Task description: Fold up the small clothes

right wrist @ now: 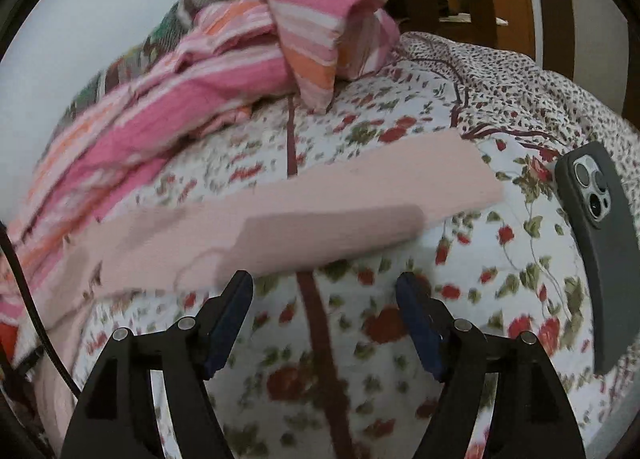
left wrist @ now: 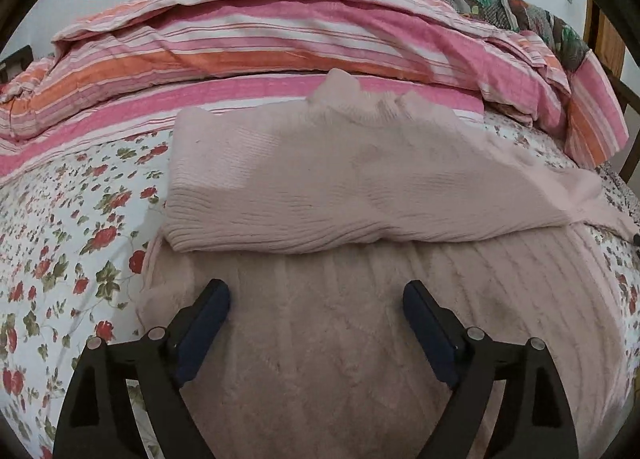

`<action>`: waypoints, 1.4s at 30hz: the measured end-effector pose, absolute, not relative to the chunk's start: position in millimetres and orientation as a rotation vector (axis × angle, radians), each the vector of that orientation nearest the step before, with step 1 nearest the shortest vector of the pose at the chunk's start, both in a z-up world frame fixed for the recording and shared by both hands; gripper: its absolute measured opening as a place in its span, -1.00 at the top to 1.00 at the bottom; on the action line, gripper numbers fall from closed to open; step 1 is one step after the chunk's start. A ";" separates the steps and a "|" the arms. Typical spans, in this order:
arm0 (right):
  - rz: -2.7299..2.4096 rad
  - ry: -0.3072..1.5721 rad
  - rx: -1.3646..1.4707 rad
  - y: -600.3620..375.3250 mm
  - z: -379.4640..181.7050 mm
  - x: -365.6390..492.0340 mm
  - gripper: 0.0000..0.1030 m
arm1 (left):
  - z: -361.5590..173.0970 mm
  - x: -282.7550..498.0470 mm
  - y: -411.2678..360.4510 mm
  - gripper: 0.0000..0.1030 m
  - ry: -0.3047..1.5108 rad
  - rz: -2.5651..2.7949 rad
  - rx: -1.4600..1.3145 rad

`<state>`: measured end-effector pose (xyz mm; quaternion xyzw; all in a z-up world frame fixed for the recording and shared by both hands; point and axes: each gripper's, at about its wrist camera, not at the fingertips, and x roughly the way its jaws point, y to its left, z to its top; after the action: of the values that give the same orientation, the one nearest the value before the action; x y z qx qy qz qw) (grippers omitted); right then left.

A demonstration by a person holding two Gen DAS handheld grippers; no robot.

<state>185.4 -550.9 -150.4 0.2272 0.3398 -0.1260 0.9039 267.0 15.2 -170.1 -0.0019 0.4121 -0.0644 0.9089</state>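
The pink knit sweater point(left wrist: 320, 187) lies on the floral bedsheet point(left wrist: 72, 227), one side already folded across its body. The left gripper point(left wrist: 316, 295) hovers over it, jaws apart and empty; the right gripper point(right wrist: 324, 287), also apart, faces the outstretched sleeve point(right wrist: 320, 211), probably the next fold.

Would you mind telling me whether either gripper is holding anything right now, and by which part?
Nothing is held. The left gripper stands open over the pink sweater; the right gripper stands open near its sleeve.
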 end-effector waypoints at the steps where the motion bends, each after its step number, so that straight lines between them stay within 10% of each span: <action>1: -0.261 0.697 0.485 -554.9 -151.0 187.7 -0.43 | -170.4 267.5 14.4 -0.72 0.851 -0.129 -0.002; 5: -0.277 0.690 0.535 -570.2 -149.3 201.3 -0.26 | -172.1 268.6 14.2 -0.75 0.860 -0.130 -0.002; 8: -0.335 0.717 0.478 -572.7 -144.5 215.1 0.87 | -171.5 267.7 16.2 -0.74 0.857 -0.140 -0.016; 29: -0.133 0.500 0.083 -353.6 4.0 248.1 0.88 | -126.8 232.3 105.3 -0.72 0.780 -0.081 -0.280; 42: 0.363 0.670 0.025 -95.6 -45.0 343.1 0.88 | -134.2 208.7 185.2 -0.72 0.777 0.029 -0.379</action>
<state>343.1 -95.6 -45.0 0.0122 0.3268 0.1770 0.9283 208.7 185.2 -134.2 -0.1835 0.3764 0.0139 0.9080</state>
